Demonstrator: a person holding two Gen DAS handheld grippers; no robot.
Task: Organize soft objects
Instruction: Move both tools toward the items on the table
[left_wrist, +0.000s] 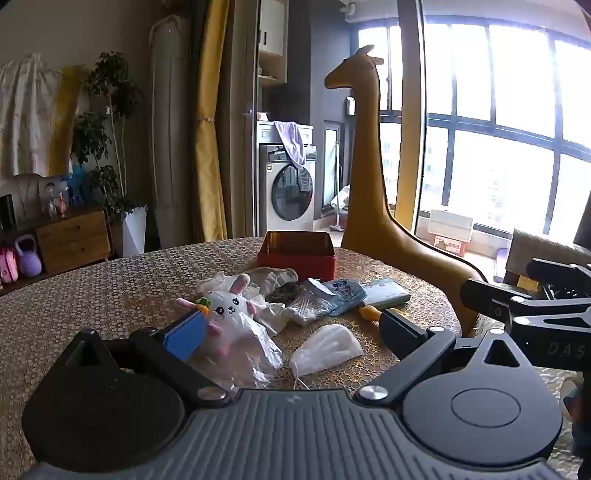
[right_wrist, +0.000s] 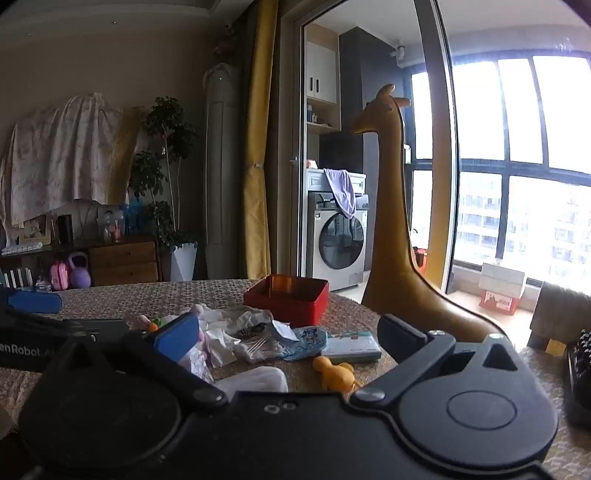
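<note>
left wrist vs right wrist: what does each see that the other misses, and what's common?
Left wrist only: the whole bunny plush in clear wrap, and the full white mesh pouch in front of the open left gripper.

Right wrist only: the whole yellow duck toy near the open right gripper; the left view shows just a yellow tip.

Both: red box, cotton swab pack, blue packet, tall giraffe, washing machine.
</note>
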